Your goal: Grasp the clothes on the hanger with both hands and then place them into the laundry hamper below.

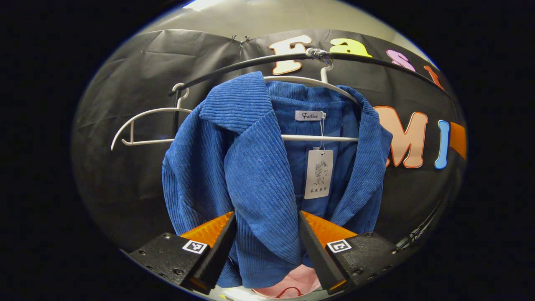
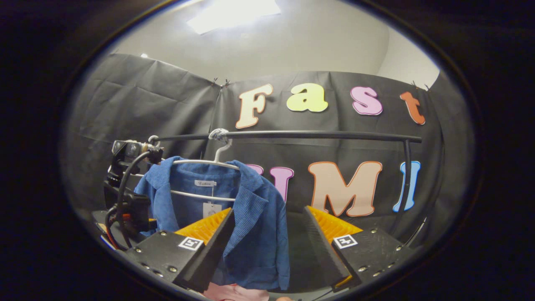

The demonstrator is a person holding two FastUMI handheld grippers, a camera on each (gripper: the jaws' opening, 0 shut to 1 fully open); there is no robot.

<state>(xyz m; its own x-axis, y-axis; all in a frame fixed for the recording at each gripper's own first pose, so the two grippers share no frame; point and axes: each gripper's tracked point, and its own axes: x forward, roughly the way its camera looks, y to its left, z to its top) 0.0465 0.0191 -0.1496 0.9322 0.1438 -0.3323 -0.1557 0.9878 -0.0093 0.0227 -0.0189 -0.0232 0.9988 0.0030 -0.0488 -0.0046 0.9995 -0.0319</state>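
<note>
A blue ribbed corduroy jacket hangs on a white wire hanger from the black rail. The left gripper points level at its front, fingers spread wide around the lapel, not pressing it. The right gripper sits farther back, tilted slightly upward, fingers spread apart with the jacket's hem between them, ungrasped. A second white hanger hangs bare nearby.

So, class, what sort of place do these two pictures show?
Probably a staged booth rather than a home: black cloth wall, a clothes rail carrying a blue jacket on a white hanger.
</note>
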